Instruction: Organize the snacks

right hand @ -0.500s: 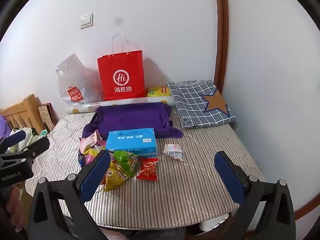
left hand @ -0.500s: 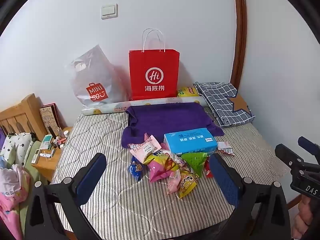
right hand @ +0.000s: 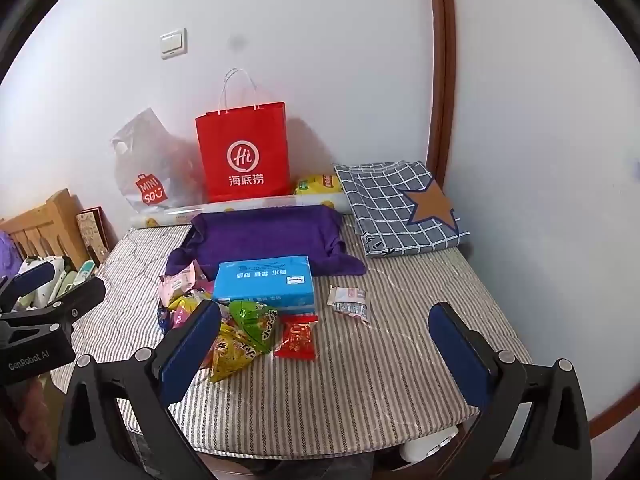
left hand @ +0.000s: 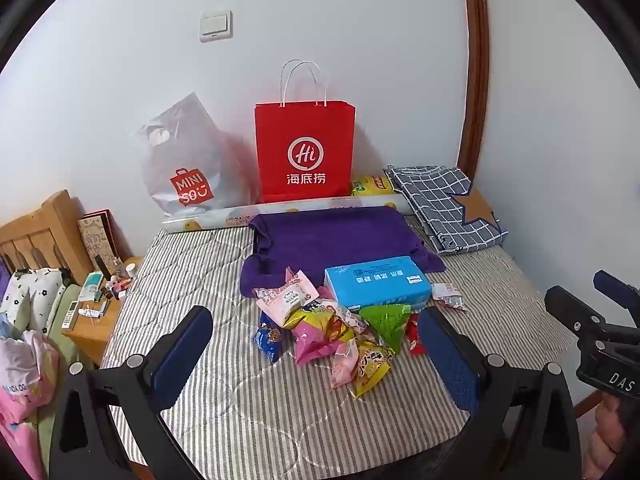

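Observation:
A pile of snack packets (left hand: 336, 332) lies on the striped mattress (left hand: 248, 420) in front of a blue tissue box (left hand: 376, 286); the pile also shows in the right wrist view (right hand: 240, 332). It holds a pink packet (left hand: 286, 296), a green packet (right hand: 254, 322), a yellow packet (right hand: 228, 354) and a red packet (right hand: 296, 338). A small white packet (right hand: 348, 300) lies apart to the right. A red paper bag (left hand: 305, 150) stands at the wall. My left gripper (left hand: 316, 354) and right gripper (right hand: 324, 354) are both open and empty, held above the near edge.
A purple towel (left hand: 332, 240), a folded checked cloth with a star (right hand: 400, 208), a Miniso plastic bag (left hand: 188, 164), a roll of wrapping paper (left hand: 280, 212) and a yellow bag (left hand: 372, 186) lie at the back. A wooden nightstand (left hand: 92, 328) with small items stands left.

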`<action>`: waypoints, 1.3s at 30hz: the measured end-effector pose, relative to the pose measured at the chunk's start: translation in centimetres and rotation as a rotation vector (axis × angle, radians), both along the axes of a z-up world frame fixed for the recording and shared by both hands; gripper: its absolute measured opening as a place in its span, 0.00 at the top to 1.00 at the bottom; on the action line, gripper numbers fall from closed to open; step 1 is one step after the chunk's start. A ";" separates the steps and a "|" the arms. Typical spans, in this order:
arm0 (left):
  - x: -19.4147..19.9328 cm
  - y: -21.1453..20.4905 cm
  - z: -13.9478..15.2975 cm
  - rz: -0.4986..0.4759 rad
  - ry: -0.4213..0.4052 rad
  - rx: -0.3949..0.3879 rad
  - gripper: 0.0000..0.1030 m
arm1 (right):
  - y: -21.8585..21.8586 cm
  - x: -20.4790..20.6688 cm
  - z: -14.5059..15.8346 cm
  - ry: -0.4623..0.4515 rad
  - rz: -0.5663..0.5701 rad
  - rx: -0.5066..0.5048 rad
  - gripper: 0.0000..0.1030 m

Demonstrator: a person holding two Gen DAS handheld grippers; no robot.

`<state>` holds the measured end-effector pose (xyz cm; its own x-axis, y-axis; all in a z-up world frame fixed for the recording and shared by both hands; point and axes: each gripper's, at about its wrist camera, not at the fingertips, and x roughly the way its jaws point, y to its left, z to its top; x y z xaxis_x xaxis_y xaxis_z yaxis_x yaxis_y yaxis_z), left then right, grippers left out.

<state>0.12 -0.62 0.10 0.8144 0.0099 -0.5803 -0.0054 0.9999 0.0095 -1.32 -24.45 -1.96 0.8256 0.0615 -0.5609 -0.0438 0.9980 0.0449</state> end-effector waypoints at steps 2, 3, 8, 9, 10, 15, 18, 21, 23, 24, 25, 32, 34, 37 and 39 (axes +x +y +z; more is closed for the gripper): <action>-0.1 -0.1 0.0 0.004 -0.004 0.001 0.00 | 0.2 -0.1 0.1 -0.005 0.002 0.001 0.01; -0.2 0.1 0.1 0.008 -0.007 -0.004 0.00 | 0.2 -0.2 0.1 -0.008 0.004 0.003 0.01; -0.4 0.3 0.3 0.007 -0.011 -0.014 0.00 | 0.3 -0.3 0.3 -0.012 0.007 0.005 0.01; -0.4 0.3 0.4 0.007 -0.013 -0.012 0.00 | 0.2 -0.2 0.3 -0.010 0.007 0.007 0.01; -0.5 0.4 0.4 0.007 -0.015 -0.012 0.00 | 0.2 -0.1 0.3 -0.009 0.005 0.010 0.01; -0.6 0.4 0.4 0.008 -0.022 -0.014 0.00 | 0.3 -0.1 0.2 -0.004 0.000 0.020 0.01; -0.8 0.4 0.4 0.006 -0.025 -0.019 0.00 | 0.1 -0.2 0.2 -0.005 0.003 0.027 0.01; -0.7 0.3 0.3 0.003 -0.023 -0.016 0.00 | 0.0 -0.3 0.2 -0.008 0.003 0.027 0.01; -0.8 0.2 0.3 0.003 -0.023 -0.016 0.00 | 0.0 -0.4 0.2 -0.008 0.000 0.030 0.01; -0.8 0.2 0.3 0.002 -0.022 -0.016 0.00 | -0.1 -0.3 0.2 -0.007 -0.002 0.032 0.01; -0.8 0.2 0.3 0.002 -0.021 -0.016 0.00 | -0.1 -0.3 0.2 -0.007 -0.003 0.034 0.01; -0.9 -0.1 0.4 0.000 -0.026 -0.020 0.00 | -0.5 -0.6 0.4 -0.013 -0.008 0.043 0.01; -0.9 -0.1 0.5 0.000 -0.027 -0.017 0.00 | -0.6 -0.7 0.5 -0.017 -0.010 0.043 0.01; -0.9 -0.2 0.4 -0.005 -0.027 -0.019 0.00 | -0.7 -0.6 0.5 -0.014 -0.009 0.049 0.01; -0.9 -0.3 0.5 -0.006 -0.030 -0.019 0.00 | -0.6 -0.6 0.5 -0.013 -0.008 0.045 0.01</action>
